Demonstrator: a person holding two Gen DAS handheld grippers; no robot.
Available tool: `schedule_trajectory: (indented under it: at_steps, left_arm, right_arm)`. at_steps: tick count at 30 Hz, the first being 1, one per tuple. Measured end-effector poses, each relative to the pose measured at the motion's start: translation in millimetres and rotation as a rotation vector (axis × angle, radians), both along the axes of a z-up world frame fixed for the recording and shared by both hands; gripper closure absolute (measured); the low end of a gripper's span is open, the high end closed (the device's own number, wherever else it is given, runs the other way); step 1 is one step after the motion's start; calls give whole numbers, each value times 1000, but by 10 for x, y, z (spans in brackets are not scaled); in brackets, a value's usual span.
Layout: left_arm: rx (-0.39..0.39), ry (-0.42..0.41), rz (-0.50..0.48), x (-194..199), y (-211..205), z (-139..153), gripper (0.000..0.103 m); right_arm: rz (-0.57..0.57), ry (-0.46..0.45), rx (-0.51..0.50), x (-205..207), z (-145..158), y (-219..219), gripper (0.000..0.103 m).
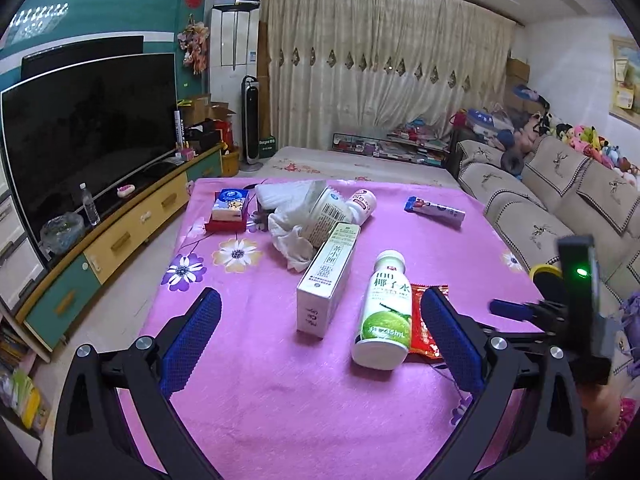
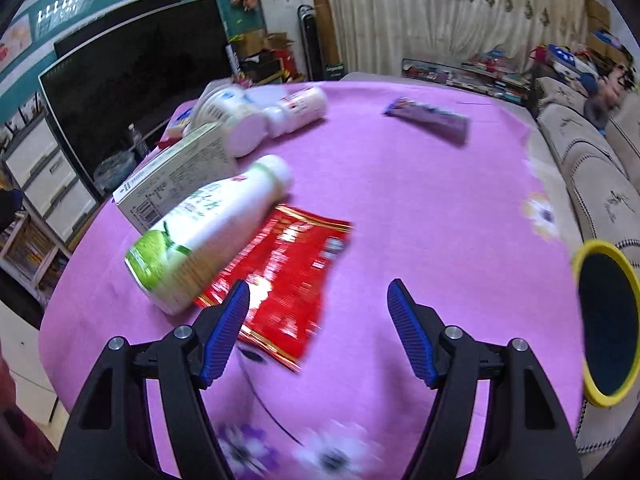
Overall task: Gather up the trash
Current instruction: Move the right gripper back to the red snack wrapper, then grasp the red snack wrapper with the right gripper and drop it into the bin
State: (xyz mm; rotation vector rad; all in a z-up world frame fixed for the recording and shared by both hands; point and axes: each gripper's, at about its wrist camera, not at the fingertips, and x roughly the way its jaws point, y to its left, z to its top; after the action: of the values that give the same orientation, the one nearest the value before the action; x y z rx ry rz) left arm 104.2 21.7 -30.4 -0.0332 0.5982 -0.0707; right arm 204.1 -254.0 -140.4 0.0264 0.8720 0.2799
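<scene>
On the pink flowered tablecloth [image 1: 248,360] lie a white and green coconut-water bottle [image 1: 385,312], a red snack wrapper [image 1: 425,322] partly under it, a long white box [image 1: 328,280], a crumpled white tissue [image 1: 290,240], two more white bottles [image 1: 344,208] and a blue wrapper [image 1: 434,210]. My left gripper [image 1: 320,320] is open above the near table, its jaws either side of the box and bottle. My right gripper [image 2: 318,300] is open and empty, low over the cloth, its left fingertip over the red wrapper [image 2: 288,276] beside the coconut bottle [image 2: 208,228].
A tissue pack on a red box [image 1: 230,210] sits at the table's far left. A TV [image 1: 88,136] on a cabinet runs along the left. A beige sofa [image 1: 560,208] with plush toys is on the right. A yellow-rimmed bin [image 2: 608,328] stands at the table's right edge.
</scene>
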Motion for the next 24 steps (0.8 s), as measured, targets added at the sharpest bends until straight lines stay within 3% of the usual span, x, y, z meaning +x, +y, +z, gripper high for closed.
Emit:
schedule_trajectory:
  at_steps: [9, 18, 21, 23, 24]
  left_arm:
    - [-11, 19, -2, 36, -20, -91, 5]
    - [-13, 29, -3, 89, -32, -150, 5]
    - [-15, 30, -7, 93, -45, -161, 5]
    - [-16, 31, -8, 90, -62, -173, 5]
    - [-16, 31, -8, 90, -68, -179, 5]
  right_arm:
    - [-38, 75, 24, 234, -157, 244, 30]
    - [-48, 71, -81, 287, -249, 399, 31]
    - [-54, 47, -124, 236, -243, 401, 59]
    - [-57, 43, -124, 221, -235, 360, 91]
    - [-56, 46, -99, 218, -228, 310, 96]
